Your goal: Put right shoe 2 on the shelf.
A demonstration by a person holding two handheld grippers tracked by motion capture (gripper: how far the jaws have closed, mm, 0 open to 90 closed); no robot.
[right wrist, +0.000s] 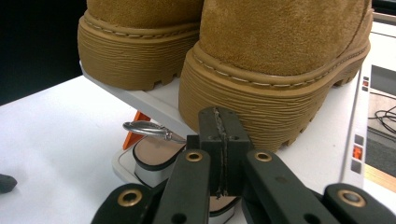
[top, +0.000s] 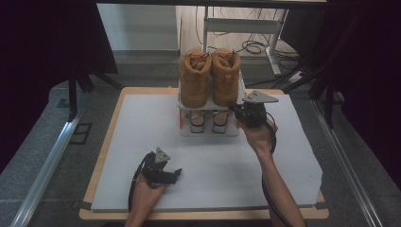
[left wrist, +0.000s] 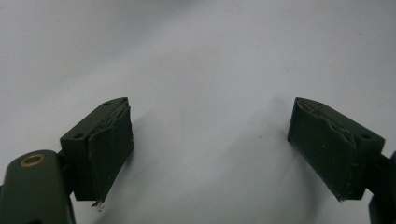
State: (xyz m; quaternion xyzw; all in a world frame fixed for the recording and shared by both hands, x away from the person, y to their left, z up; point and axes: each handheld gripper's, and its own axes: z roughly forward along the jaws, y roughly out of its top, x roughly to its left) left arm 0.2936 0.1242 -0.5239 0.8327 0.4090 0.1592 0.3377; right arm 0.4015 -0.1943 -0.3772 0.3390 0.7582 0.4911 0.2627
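Two tan suede boots [top: 208, 75] stand heels toward me on the top shelf of a small white rack [top: 210, 131]. On its lower shelf lies a pair of light shoes [top: 205, 124]; one has a metal buckle [right wrist: 148, 129]. My right gripper [top: 233, 109] is at the rack's right front corner, just below the right boot's heel [right wrist: 275, 107]. Its jaws are shut, pads [right wrist: 219, 135] pressed together with nothing between them. My left gripper [top: 176, 173] rests low over the white table [top: 213, 165] near the front, open [left wrist: 210, 144] and holding nothing.
The rack sits at the far middle of the white board, with an orange part [right wrist: 135, 133] under its shelf. A wooden edge [top: 106, 142] frames the board. Beyond the table are a desk frame and cables [top: 250, 45] on the floor, and dark curtains on both sides.
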